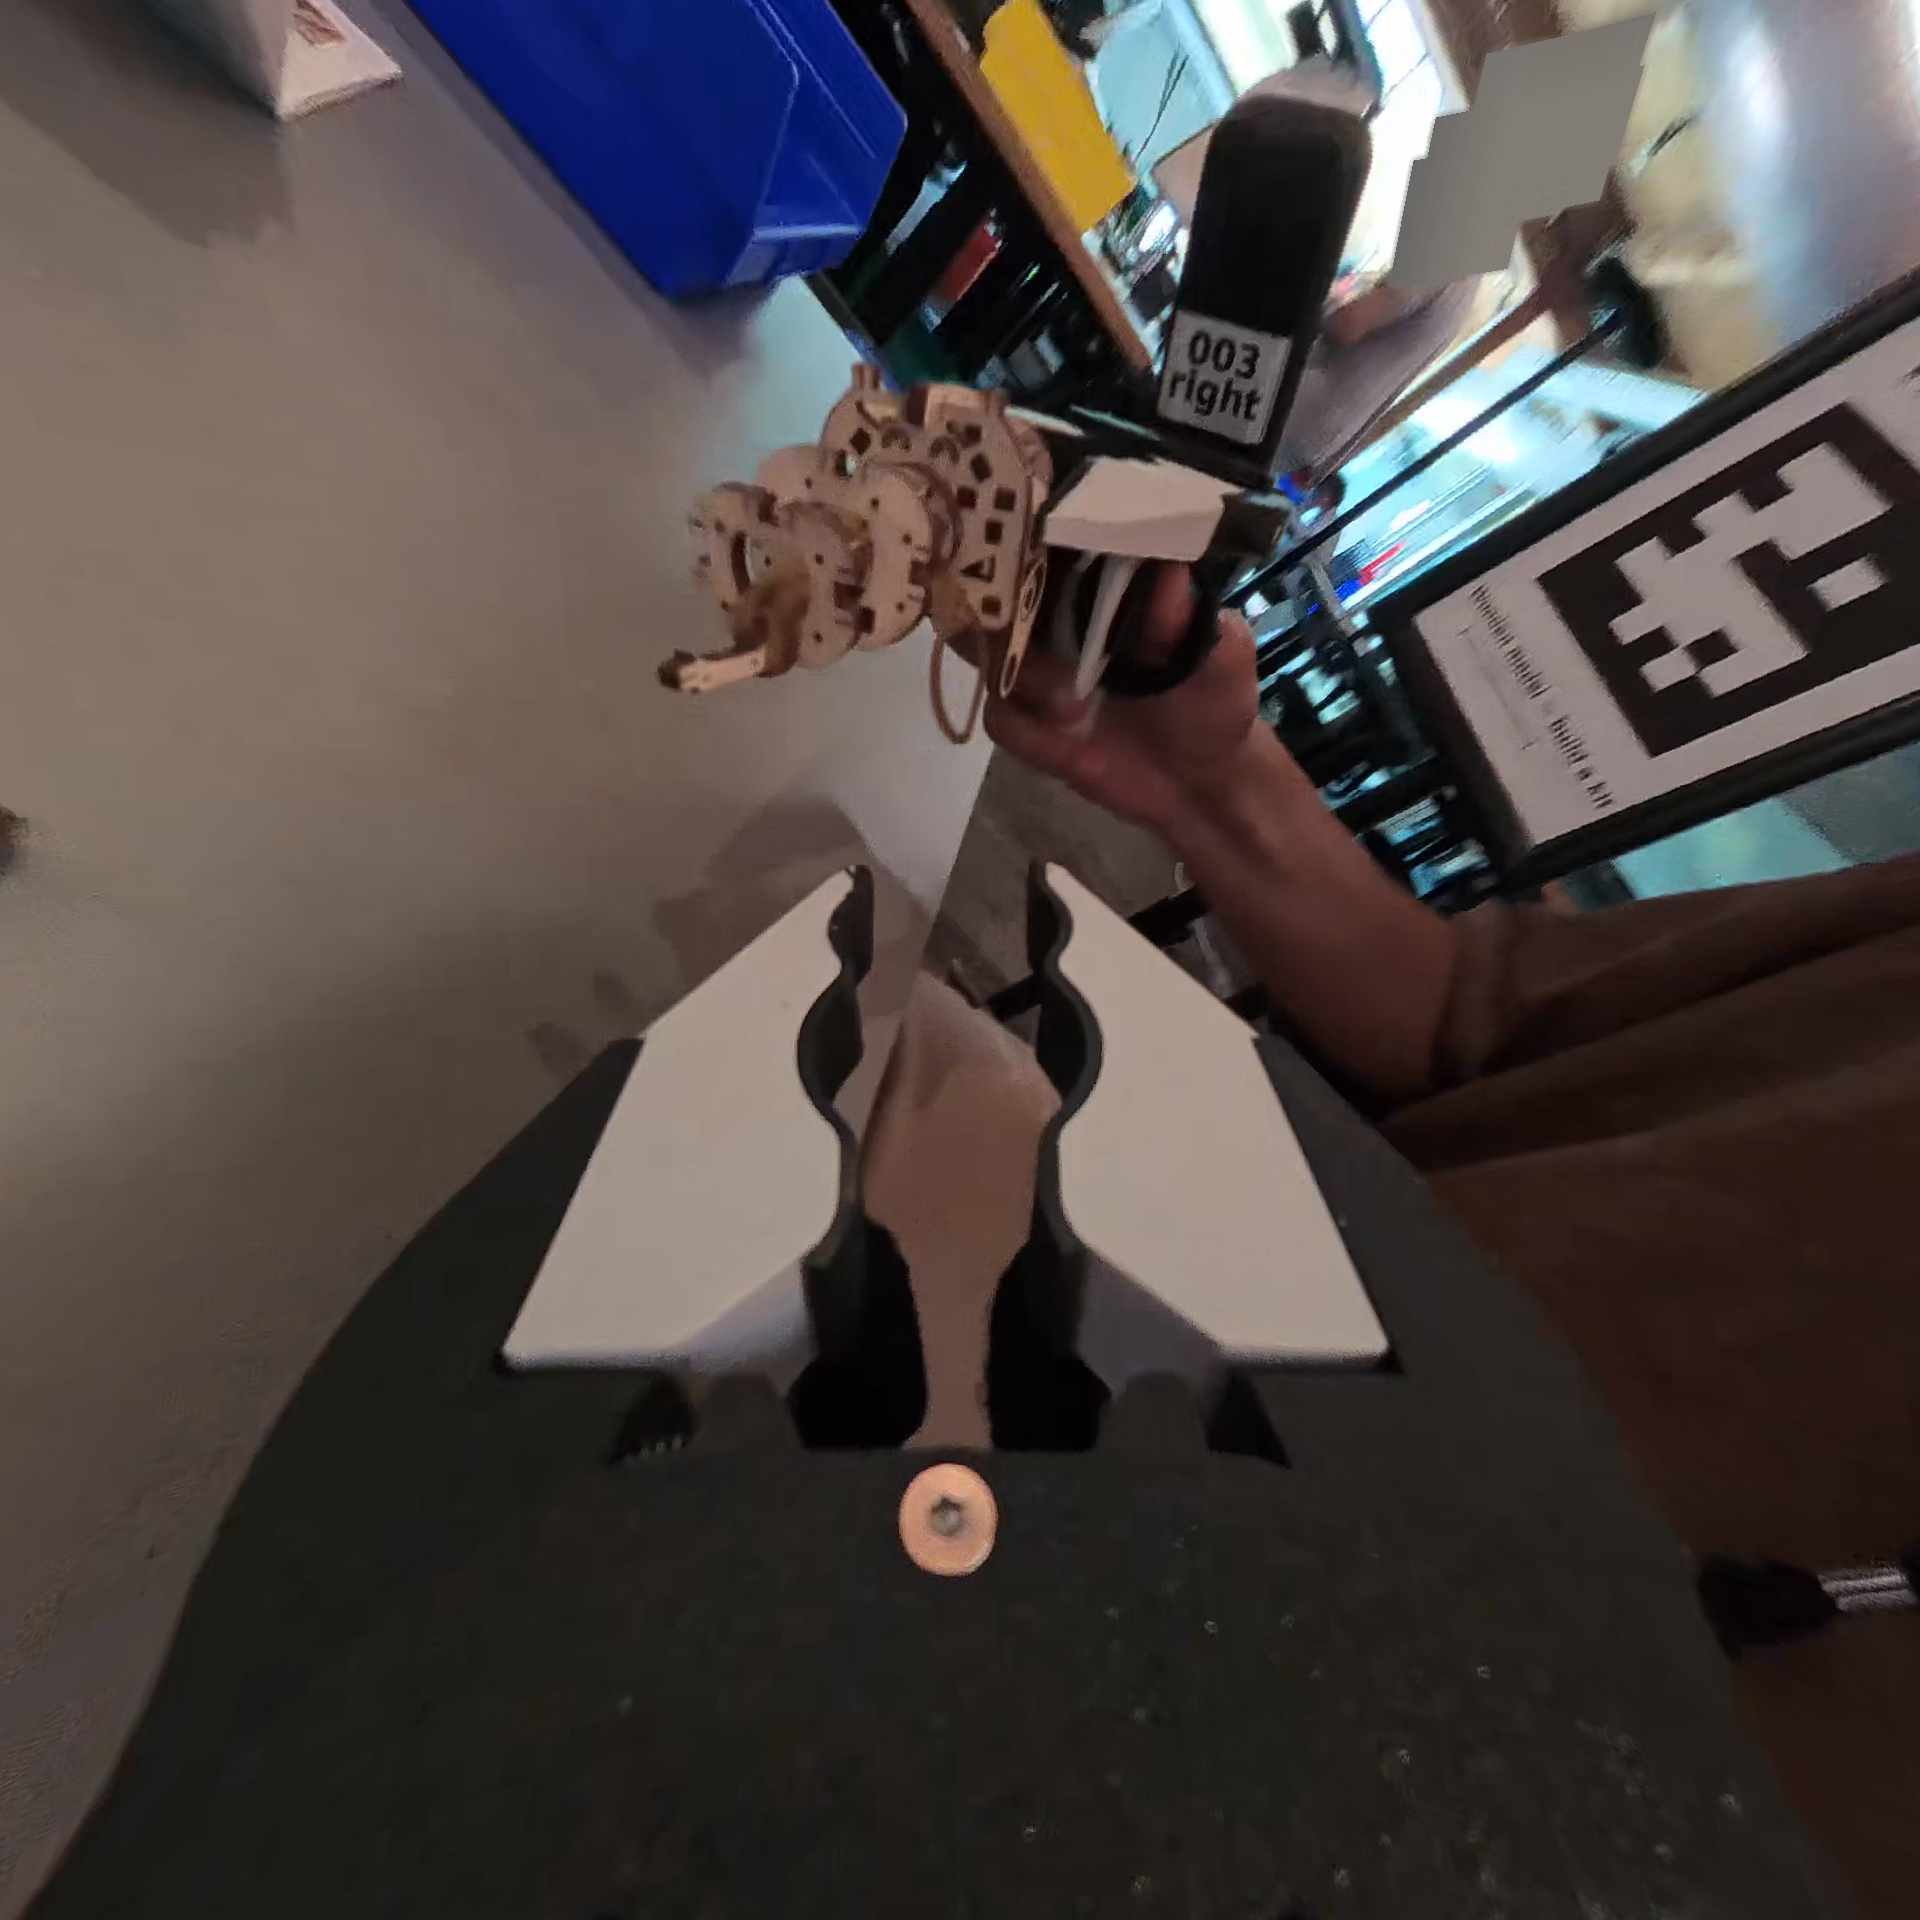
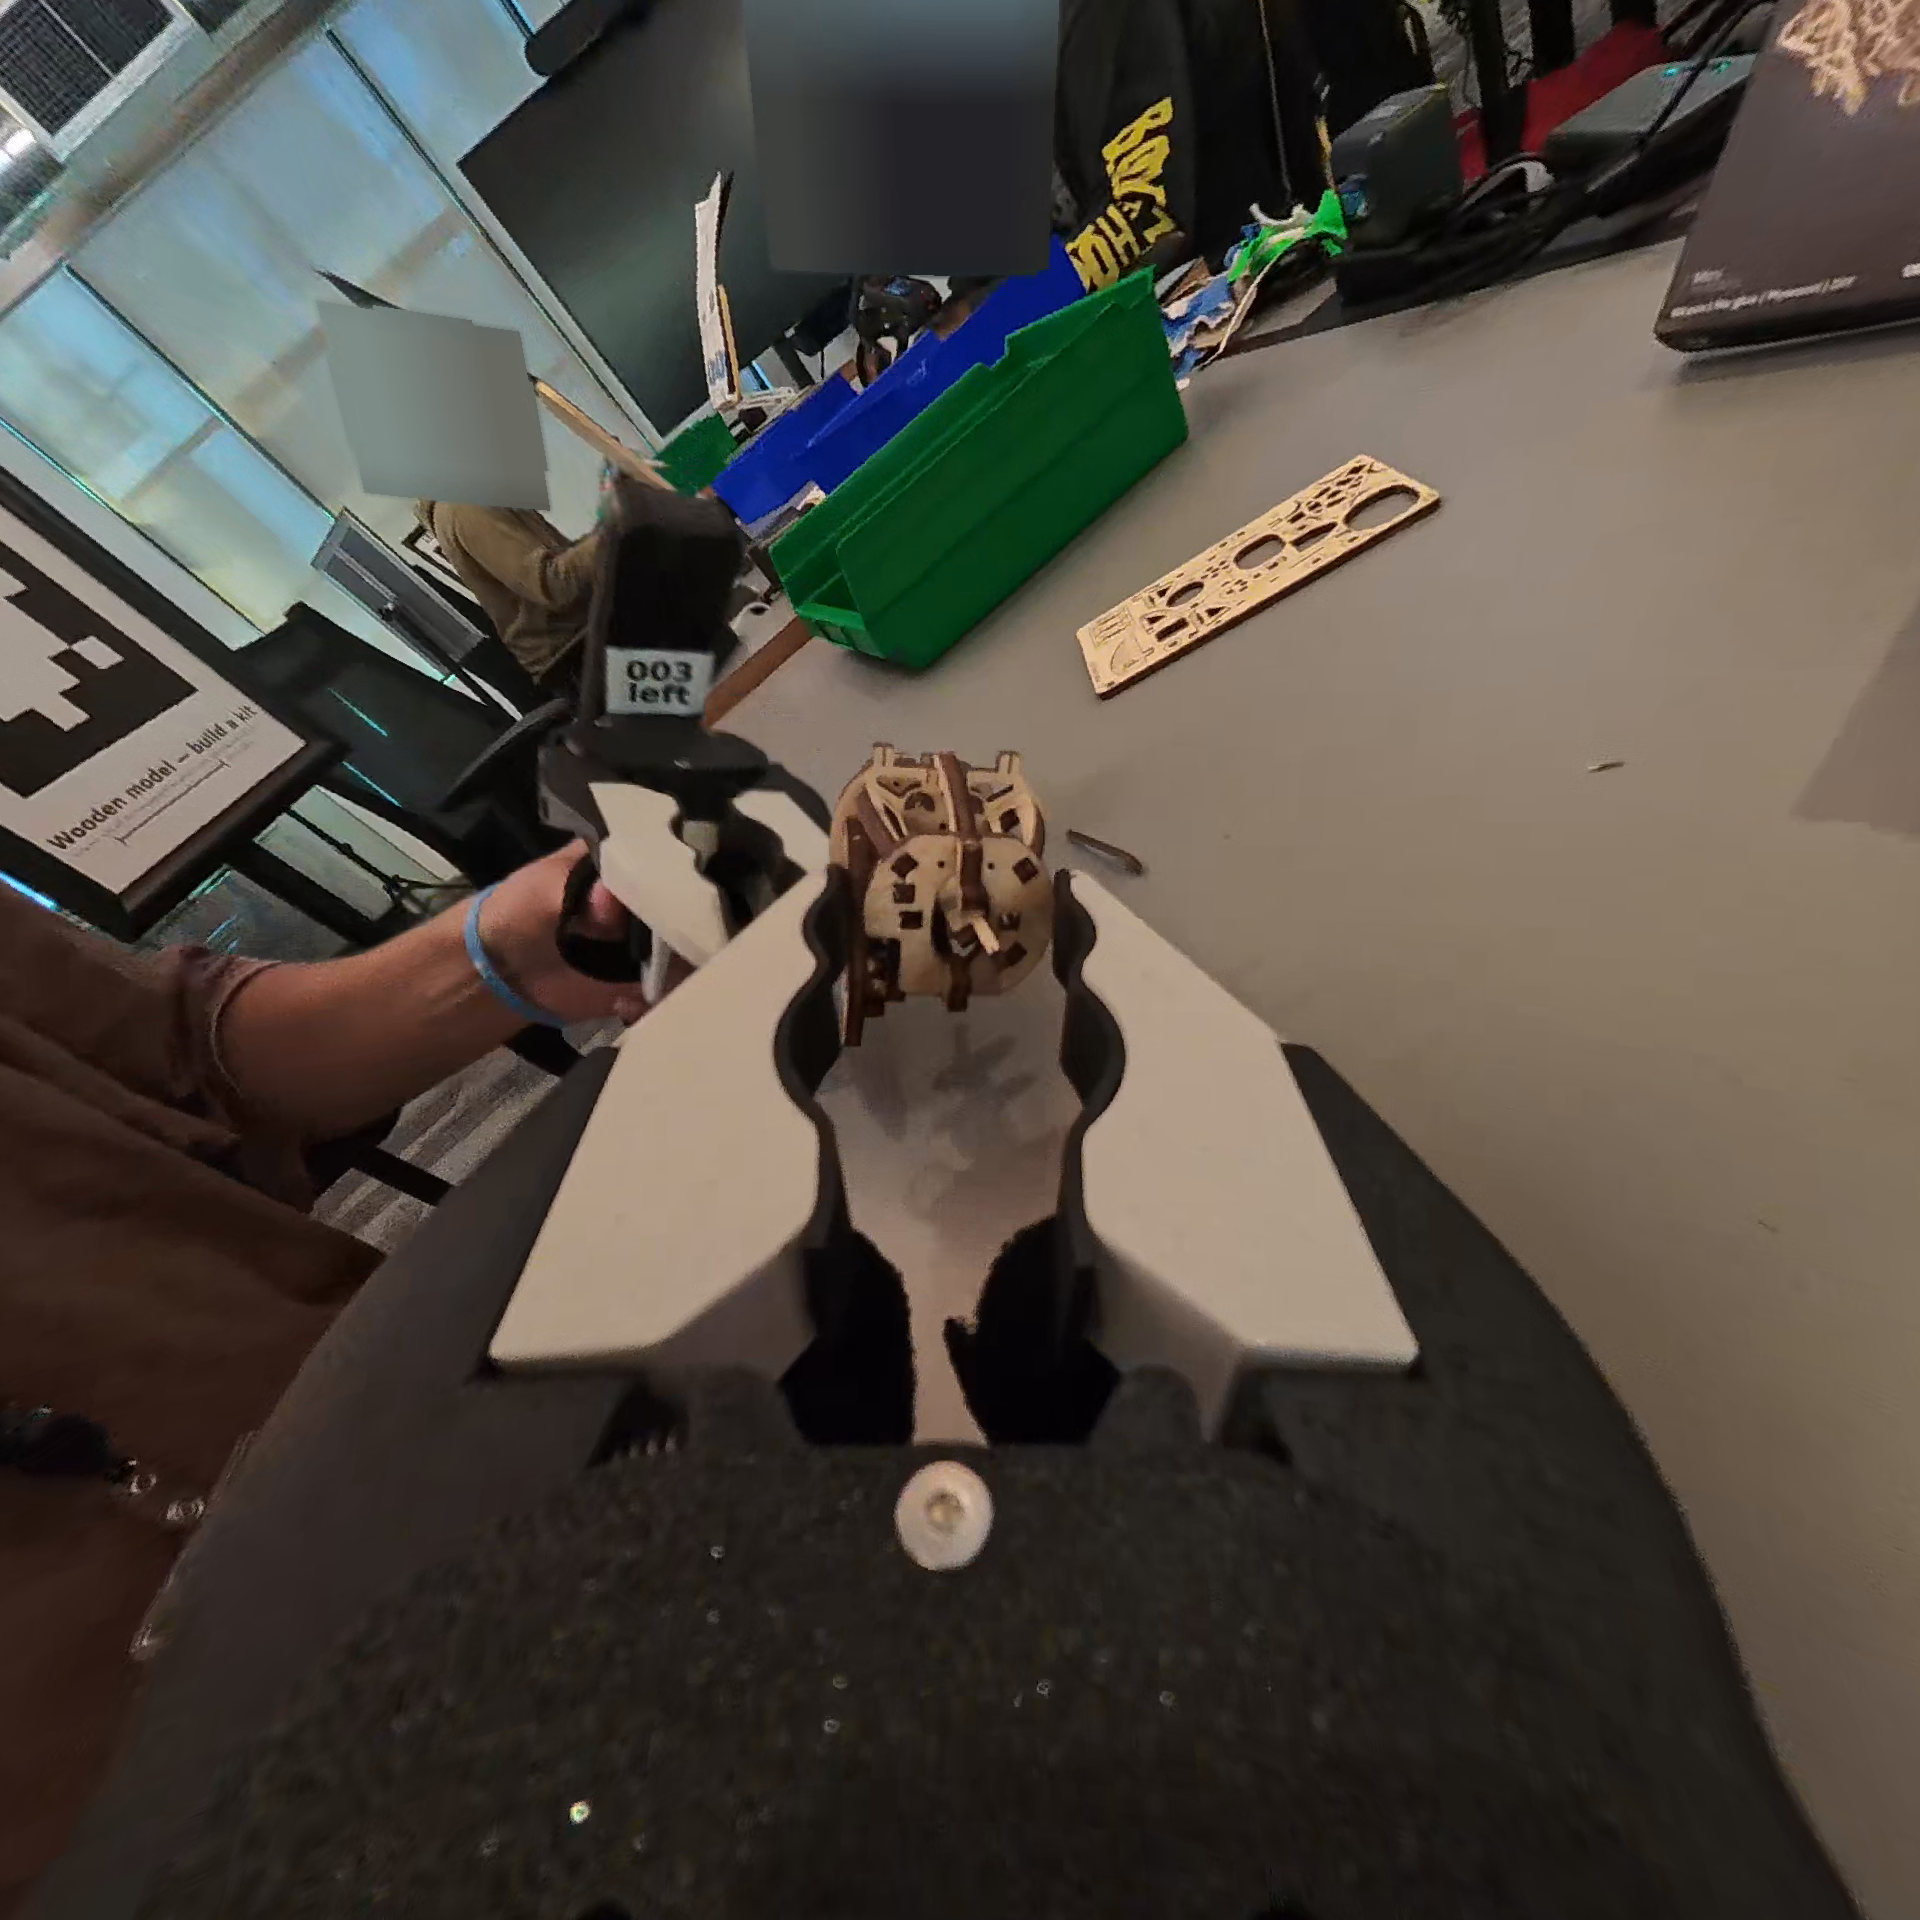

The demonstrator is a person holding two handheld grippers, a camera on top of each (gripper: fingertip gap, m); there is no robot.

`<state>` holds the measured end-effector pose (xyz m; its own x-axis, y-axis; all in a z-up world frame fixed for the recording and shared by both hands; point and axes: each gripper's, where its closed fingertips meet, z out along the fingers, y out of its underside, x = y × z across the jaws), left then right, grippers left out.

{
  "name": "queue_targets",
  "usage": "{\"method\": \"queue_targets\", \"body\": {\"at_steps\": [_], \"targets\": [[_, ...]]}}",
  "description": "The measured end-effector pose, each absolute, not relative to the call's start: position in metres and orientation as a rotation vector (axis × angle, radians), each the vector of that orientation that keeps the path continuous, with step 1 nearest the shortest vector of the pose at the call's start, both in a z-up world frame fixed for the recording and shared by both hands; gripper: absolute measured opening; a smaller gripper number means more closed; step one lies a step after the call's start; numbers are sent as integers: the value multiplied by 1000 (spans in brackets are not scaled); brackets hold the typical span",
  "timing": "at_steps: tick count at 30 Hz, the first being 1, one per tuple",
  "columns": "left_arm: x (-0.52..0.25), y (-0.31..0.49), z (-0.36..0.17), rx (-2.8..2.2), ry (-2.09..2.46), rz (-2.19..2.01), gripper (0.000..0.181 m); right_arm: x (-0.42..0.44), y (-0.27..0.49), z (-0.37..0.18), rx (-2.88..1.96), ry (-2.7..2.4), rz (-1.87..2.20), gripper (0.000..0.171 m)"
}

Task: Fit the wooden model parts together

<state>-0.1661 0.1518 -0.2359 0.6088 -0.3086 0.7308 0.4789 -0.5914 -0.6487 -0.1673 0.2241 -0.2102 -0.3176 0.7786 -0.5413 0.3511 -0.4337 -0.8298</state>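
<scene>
The wooden model (image 2: 940,894), a rounded pale plywood assembly with dark slots and pegs, sits between the tips of my right gripper (image 2: 948,904), which is shut on it just above the grey table (image 2: 1455,935). In the left wrist view the model (image 1: 883,540) hangs from the right gripper (image 1: 1049,520), with a small crank arm sticking out at its lower left. My left gripper (image 1: 948,894) is open and empty, below and short of the model. In the right wrist view the left gripper (image 2: 717,862) is to the left of the model, apart from it.
A punched-out plywood parts sheet (image 2: 1257,571) lies on the table beyond the model, and a small wood scrap (image 2: 1101,852) lies close to it. A green bin (image 2: 987,488) and a blue bin (image 2: 894,395) stand at the back. A dark box (image 2: 1797,177) is at the far right. A framed marker sign (image 1: 1704,582) stands off the table. The grippers' ends are close to 8 cm from one another.
</scene>
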Motion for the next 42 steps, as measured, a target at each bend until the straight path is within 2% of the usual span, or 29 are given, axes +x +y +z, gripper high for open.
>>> {"method": "queue_targets", "body": {"at_steps": [6, 8, 9, 10, 17, 27, 42], "targets": [[-156, 166, -236, -1843, -189, -1123, 26, -172, 207, -211, -1550, -1503, 1773, 38], [-160, 170, -234, -1824, -212, -1111, 15, -173, 203, -213, -1547, -1522, 1758, 38], [-160, 171, -231, -1806, -218, -1117, 2, -174, 203, -214, -1545, -1528, 1746, 37], [-160, 170, -229, -1787, -217, -1126, 0, -174, 203, -215, -1548, -1535, 1731, 37], [-164, 156, -233, -1896, -180, -960, 0, -172, 202, -226, -1524, -1630, 1592, 37], [-183, 161, -225, -2185, 210, -442, 0, -169, 182, -236, -1397, -1822, 1430, 38], [-190, 190, -299, -2603, 401, -419, 0, -170, 203, -293, -1312, -1928, 1018, 38]]}}
